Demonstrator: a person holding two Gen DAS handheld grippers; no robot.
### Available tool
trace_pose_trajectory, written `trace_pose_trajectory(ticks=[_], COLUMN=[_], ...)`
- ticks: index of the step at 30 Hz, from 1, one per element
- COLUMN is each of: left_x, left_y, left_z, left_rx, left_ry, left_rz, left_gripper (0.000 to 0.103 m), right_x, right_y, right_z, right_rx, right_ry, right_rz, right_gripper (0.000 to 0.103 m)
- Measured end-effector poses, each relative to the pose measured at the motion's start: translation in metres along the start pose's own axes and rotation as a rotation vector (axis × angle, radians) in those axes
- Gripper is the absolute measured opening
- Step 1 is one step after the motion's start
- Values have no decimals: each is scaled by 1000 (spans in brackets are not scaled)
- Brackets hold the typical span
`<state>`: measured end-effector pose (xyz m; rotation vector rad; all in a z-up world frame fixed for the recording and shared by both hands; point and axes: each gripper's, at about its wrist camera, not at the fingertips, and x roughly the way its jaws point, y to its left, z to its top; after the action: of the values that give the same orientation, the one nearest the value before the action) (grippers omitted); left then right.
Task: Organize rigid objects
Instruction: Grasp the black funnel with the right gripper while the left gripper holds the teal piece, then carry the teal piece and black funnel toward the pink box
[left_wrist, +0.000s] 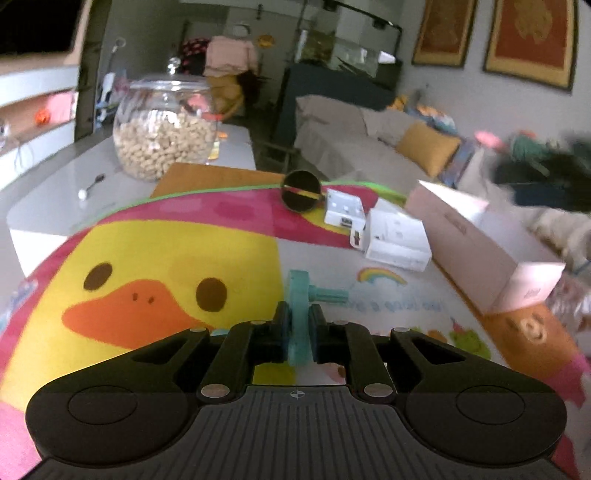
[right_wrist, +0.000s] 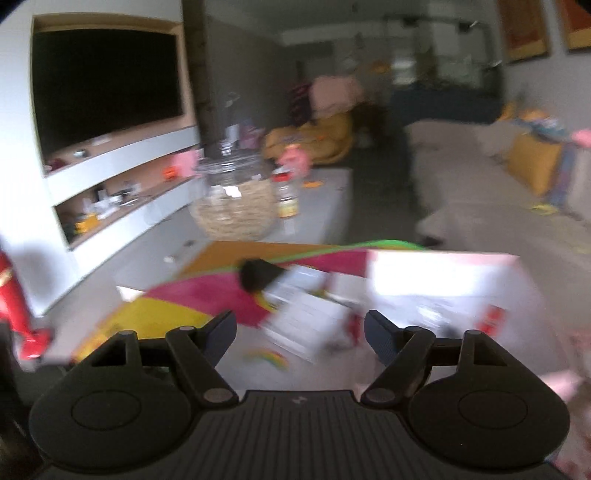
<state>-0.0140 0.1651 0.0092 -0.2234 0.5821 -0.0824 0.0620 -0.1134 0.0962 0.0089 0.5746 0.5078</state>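
My left gripper (left_wrist: 298, 320) is shut on a teal plastic part (left_wrist: 300, 302), a flat disc with a short ribbed peg, held above the duck-print mat (left_wrist: 166, 254). Beyond it lie a black round object (left_wrist: 301, 192) with a red-yellow stripe, two small white boxes (left_wrist: 343, 208) (left_wrist: 397, 236) and a long pale pink box (left_wrist: 480, 243). My right gripper (right_wrist: 299, 332) is open and empty above the mat (right_wrist: 221, 295). Its view is blurred; the white boxes (right_wrist: 306, 317), the black object (right_wrist: 258, 277) and the pink box (right_wrist: 443, 291) show ahead.
A glass jar of peanuts (left_wrist: 164, 129) stands on the grey low table (left_wrist: 55, 195) beyond the mat, with a small spoon (left_wrist: 90, 186) beside it. A beige sofa (left_wrist: 369, 136) with a yellow cushion is at the right. A red toy (right_wrist: 14, 306) stands at far left.
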Motion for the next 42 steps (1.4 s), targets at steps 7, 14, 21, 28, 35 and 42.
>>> trace_pose_trajectory(ticks=[7,14,21,28,35,42], left_x=[-2,-3,-3,-3,-2,3], left_y=[4,10,12,13,11,-27], left_z=[-1,-4,-5,-6,-6,-9], left_rx=[-19,-62,-83,-93,-84,84], left_ry=[-6,-7,-9,-9,-6,61], left_rz=[-15,-45,-59,-64,-59,-166], left_gripper=[15,15,15,16,15,16], right_x=[146,252,255,175,41,-40], right_y=[35,63,70,68,50,-1], right_z=[68,68,58,23,-30,-83], right_rx=[88,25,-89,-96,-135,-71], right_ry=[253,313,338,399,266,193], right_rz=[3,-189,-213,-40,0,-175], right_gripper=[77,77,46,46,46,46])
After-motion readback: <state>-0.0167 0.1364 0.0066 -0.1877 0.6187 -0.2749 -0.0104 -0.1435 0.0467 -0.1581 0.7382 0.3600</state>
